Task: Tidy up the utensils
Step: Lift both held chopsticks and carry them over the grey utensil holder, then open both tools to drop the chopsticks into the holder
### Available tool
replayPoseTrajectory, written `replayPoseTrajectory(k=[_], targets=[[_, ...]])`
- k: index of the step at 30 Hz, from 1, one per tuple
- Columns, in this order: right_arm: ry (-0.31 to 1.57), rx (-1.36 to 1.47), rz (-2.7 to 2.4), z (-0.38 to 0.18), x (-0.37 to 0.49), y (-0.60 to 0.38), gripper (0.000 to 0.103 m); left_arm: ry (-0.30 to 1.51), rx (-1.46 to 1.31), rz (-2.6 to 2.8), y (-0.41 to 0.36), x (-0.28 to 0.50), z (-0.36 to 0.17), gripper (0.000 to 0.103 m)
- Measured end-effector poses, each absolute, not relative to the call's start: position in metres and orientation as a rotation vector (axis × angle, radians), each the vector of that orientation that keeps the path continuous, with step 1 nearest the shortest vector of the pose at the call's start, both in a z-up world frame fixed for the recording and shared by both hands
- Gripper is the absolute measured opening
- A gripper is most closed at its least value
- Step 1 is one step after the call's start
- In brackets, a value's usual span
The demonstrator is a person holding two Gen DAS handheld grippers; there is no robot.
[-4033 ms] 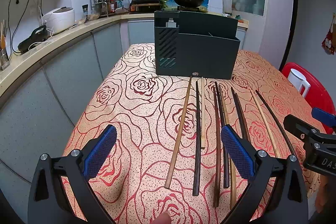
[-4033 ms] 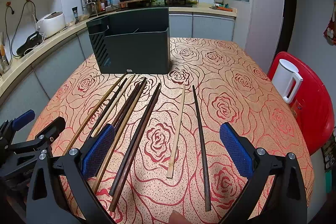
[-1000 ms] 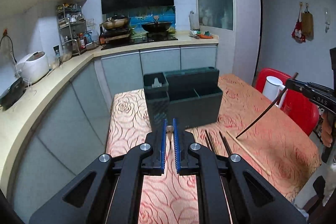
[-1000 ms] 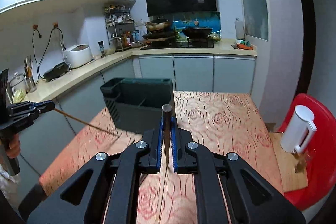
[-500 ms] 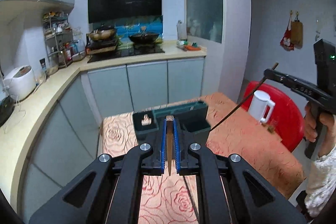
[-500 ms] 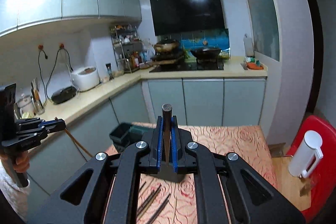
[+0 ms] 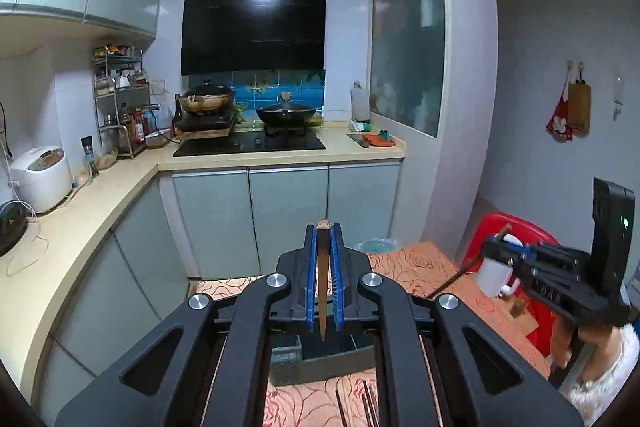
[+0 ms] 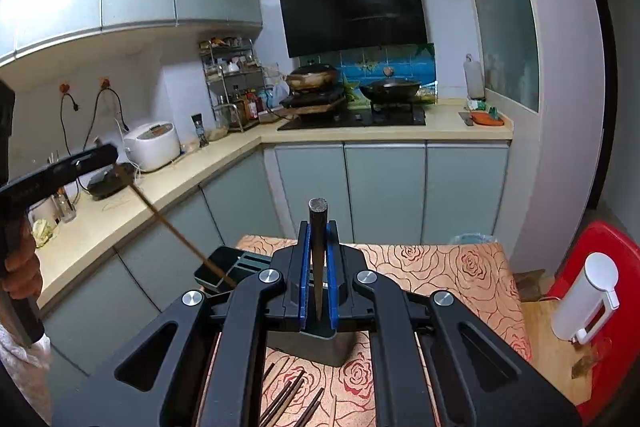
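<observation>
Gripping one chopstick each, the left claw point(image 7: 323, 281) and right claw point(image 8: 318, 273) are closed tight, sticks upright. Below both: holder point(image 8: 320, 345). Nearer, several chopsticks point(image 8: 286, 393) remain on the table point(image 8: 460, 267); sorting appears barely begun.

Two claws point(image 7: 323, 277) point(image 8: 316, 275), two held chopsticks point(image 7: 322, 291) point(image 8: 318, 259), one organizer point(image 8: 320, 345).

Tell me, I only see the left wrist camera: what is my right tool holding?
Observer: The right tool is shut on a dark chopstick that stands upright between the pads, round end up.
Child: Where does my brown one point?
Observer: The brown chopstick slants from the left tool down toward the left end of the organizer. Its tip is hidden behind the right tool.
</observation>
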State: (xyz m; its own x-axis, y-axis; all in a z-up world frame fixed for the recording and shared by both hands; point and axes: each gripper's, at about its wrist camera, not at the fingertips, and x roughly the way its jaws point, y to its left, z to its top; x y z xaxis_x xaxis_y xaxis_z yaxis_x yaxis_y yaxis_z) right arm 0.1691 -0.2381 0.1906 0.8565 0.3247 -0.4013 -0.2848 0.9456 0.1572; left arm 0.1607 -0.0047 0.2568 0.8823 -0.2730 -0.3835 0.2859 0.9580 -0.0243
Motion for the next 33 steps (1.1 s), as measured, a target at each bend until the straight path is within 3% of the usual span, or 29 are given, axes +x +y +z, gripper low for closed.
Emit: replayPoseTrajectory(k=[14,21,22,26,29,33], targets=[[0.587,0.018,0.302,0.136,0.209,-0.211,0.008,0.538,0.087,-0.25,-0.019,0.208,0.168,0.007],[0.575,0.043,0.297,0.129,0.211,-0.214,0.011,0.556,0.077,-0.227,-0.014,0.212,0.156,0.007],[0.575,0.044,0.294,0.129,0.211,-0.215,0.011,0.559,0.074,-0.229,-0.013,0.212,0.155,0.011],[0.571,0.052,0.277,0.126,0.212,-0.218,0.036,0.541,0.075,-0.213,-0.011,0.21,0.155,0.038],[0.563,0.054,0.275,0.126,0.21,-0.22,0.041,0.534,0.073,-0.213,-0.008,0.207,0.157,0.042],[0.529,0.066,0.251,0.129,0.204,-0.226,0.061,0.529,0.065,-0.214,-0.003,0.204,0.159,0.055]])
